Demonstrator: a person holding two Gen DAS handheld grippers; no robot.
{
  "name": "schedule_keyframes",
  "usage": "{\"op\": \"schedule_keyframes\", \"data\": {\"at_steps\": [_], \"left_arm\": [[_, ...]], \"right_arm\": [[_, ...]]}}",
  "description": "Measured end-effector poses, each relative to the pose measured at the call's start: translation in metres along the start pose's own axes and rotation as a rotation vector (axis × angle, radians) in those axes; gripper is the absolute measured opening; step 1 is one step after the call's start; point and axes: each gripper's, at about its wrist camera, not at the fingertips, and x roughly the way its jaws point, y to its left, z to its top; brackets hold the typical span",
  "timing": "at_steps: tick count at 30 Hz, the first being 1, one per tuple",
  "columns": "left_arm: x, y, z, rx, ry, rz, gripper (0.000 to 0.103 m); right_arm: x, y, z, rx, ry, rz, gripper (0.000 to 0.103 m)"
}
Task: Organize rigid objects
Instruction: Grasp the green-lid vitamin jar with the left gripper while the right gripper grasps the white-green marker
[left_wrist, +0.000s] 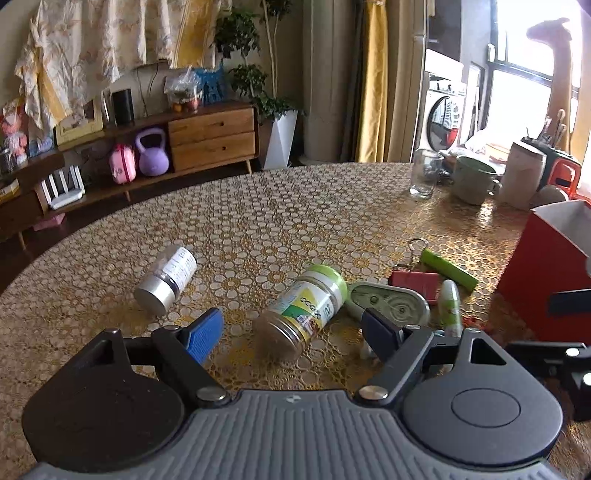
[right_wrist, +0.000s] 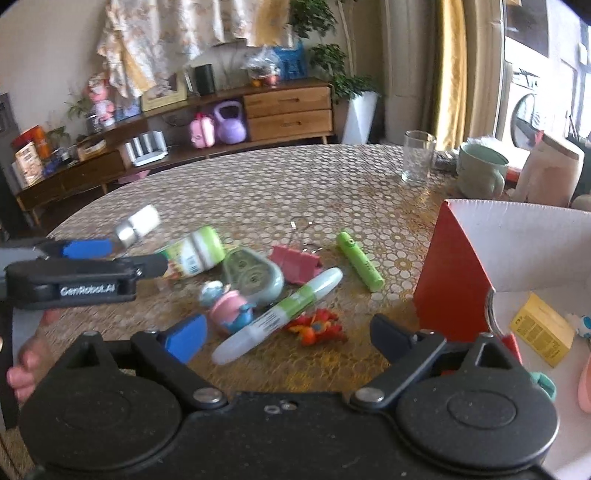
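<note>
Claws first: the left claw stands wide apart with nothing gripped, held low over the table, and a spice jar with a green lid lies on its side just ahead of the gap between the pads. To that jar's left, apart from it, a second jar with a silver cap and white label also lies on its side. Right of the green-lidded jar rests a grey-green tape dispenser, touching or just beside it. Behind the dispenser sit a pink binder clip and a green tube. The right claw is likewise spread and holds nothing; below it lie a white and green marker, a small pink and blue figure and an orange toy, all close together. At the right edge of the table stands a red box with a white interior, open at the top, containing a yellow carton. Farther back on the table are a clear glass and a pale green mug, near each other.
</note>
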Motion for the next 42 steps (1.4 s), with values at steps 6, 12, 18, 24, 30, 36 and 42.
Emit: {"op": "schedule_keyframes", "data": {"at_steps": [6, 12, 18, 24, 30, 36, 42], "left_arm": [[0.024, -0.001, 0.002, 0.003, 0.017, -0.021, 0.083], [0.039, -0.002, 0.006, 0.058, 0.023, -0.026, 0.082], [0.052, -0.002, 0.008, 0.091, 0.03, -0.03, 0.083], [0.065, 0.003, 0.008, 0.076, 0.056, -0.055, 0.082], [0.073, 0.004, 0.006, 0.079, 0.067, -0.077, 0.08], [0.074, 0.003, 0.001, 0.099, 0.062, -0.08, 0.066], [0.068, 0.001, 0.002, 0.106, 0.044, -0.056, 0.045]], "right_arm": [[0.027, -0.009, 0.008, 0.037, 0.038, -0.036, 0.086], [0.047, -0.013, 0.011, 0.076, 0.083, -0.062, 0.076], [0.062, -0.009, 0.011, 0.088, 0.113, -0.062, 0.067], [0.068, -0.004, 0.013, 0.092, 0.126, -0.054, 0.058], [0.07, -0.004, 0.013, 0.1, 0.122, -0.065, 0.055], [0.068, -0.003, 0.012, 0.089, 0.111, -0.069, 0.053], [0.066, -0.007, 0.015, 0.088, 0.106, -0.082, 0.034]]}}
